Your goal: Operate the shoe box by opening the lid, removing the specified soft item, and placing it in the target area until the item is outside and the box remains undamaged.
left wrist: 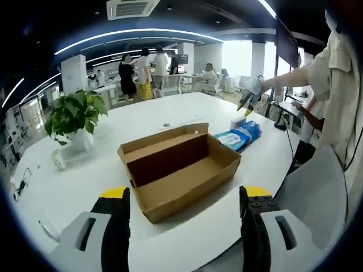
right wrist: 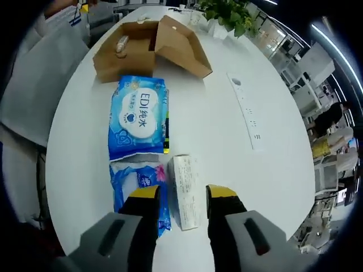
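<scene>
White round table (left wrist: 170, 110) in an office holds the open shoe box (left wrist: 178, 167); both grippers' fingers spread wide.

We see a white round table (left wrist: 187, 238) carrying everything. Directly on it: an open cardboard shoe box (left wrist: 178, 170), lid flipped back, near the middle. Just past the box lies a blue wet-wipe pack (right wrist: 138, 116) marked "EDI", then a smaller blue tissue pack (right wrist: 139, 190) with a white wrapped pack (right wrist: 186, 190) just beside it — these three sit close together. A potted green plant (left wrist: 75, 116) stands near the far side, and a white power strip (right wrist: 247, 110) lies flat, well apart from the packs. A small white object (left wrist: 58, 161) sits by the plant — can't tell what.
</scene>
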`<action>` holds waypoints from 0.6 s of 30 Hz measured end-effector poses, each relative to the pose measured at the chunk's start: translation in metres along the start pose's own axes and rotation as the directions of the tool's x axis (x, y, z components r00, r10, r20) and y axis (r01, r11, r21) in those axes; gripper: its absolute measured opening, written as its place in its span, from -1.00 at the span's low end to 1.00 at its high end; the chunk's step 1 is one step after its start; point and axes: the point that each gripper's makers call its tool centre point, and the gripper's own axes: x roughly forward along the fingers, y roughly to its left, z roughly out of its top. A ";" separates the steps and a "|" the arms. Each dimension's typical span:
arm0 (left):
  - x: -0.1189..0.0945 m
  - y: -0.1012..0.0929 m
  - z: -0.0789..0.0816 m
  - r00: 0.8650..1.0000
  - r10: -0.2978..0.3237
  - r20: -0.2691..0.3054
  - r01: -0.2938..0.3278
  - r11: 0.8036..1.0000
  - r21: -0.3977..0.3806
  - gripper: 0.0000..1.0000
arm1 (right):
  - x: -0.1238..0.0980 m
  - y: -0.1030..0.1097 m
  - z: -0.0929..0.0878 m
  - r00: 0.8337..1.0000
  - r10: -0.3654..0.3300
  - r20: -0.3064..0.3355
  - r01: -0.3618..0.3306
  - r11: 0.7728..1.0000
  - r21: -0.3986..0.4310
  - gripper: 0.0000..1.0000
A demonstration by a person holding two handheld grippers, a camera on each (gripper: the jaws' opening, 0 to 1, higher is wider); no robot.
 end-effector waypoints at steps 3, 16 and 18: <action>0.007 0.004 0.000 0.999 -0.033 -0.022 0.034 0.999 0.021 0.54 | -0.010 0.006 0.009 0.999 -0.017 0.031 0.016 0.999 0.042 -0.34; 0.029 0.022 0.006 0.977 -0.163 -0.140 0.178 0.978 0.105 0.17 | -0.042 0.054 0.056 0.974 -0.081 0.210 0.025 0.967 0.255 0.13; 0.034 0.022 0.006 0.970 -0.184 -0.157 0.204 0.971 0.121 0.12 | -0.045 0.063 0.063 0.968 -0.096 0.233 0.025 0.956 0.292 0.19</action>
